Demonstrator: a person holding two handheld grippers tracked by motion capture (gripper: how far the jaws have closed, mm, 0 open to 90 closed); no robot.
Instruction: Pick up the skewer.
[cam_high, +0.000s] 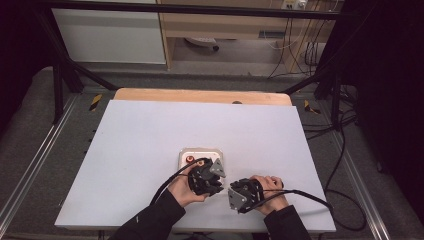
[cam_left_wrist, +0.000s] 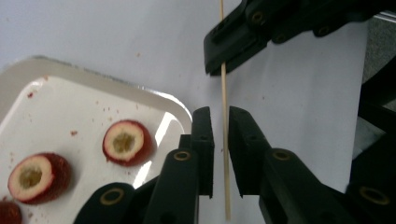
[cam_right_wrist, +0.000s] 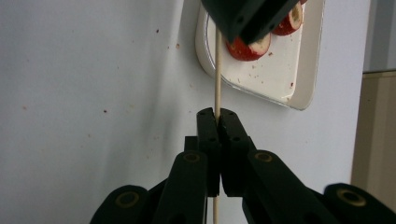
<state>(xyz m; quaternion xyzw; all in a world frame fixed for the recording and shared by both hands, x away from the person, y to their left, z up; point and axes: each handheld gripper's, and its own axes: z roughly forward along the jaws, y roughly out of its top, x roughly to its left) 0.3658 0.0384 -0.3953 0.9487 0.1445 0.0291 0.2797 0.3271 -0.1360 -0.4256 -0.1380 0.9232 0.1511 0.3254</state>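
Observation:
A thin wooden skewer (cam_left_wrist: 224, 93) runs between my two grippers, just above the white table. My right gripper (cam_right_wrist: 217, 114) is shut on the skewer (cam_right_wrist: 217, 70). The skewer also passes between the jaws of my left gripper (cam_left_wrist: 221, 126), which stand slightly apart with a gap on one side, so it is open. The right gripper (cam_left_wrist: 224, 51) faces it from the top of the left gripper view. Beside them a white tray (cam_left_wrist: 70, 102) holds red cored fruit pieces (cam_left_wrist: 127, 142) (cam_left_wrist: 37, 177). The tray (cam_right_wrist: 280, 74) and fruit pieces (cam_right_wrist: 250, 46) also appear behind the left gripper (cam_right_wrist: 243, 23).
In the high view both hands sit near the table's front edge, with the tray (cam_high: 200, 151) just beyond the left gripper (cam_high: 206, 177) and the right gripper (cam_high: 242, 194) beside it. Cables trail from both. Red crumbs dot the tray. A wooden strip (cam_high: 202, 95) borders the far edge.

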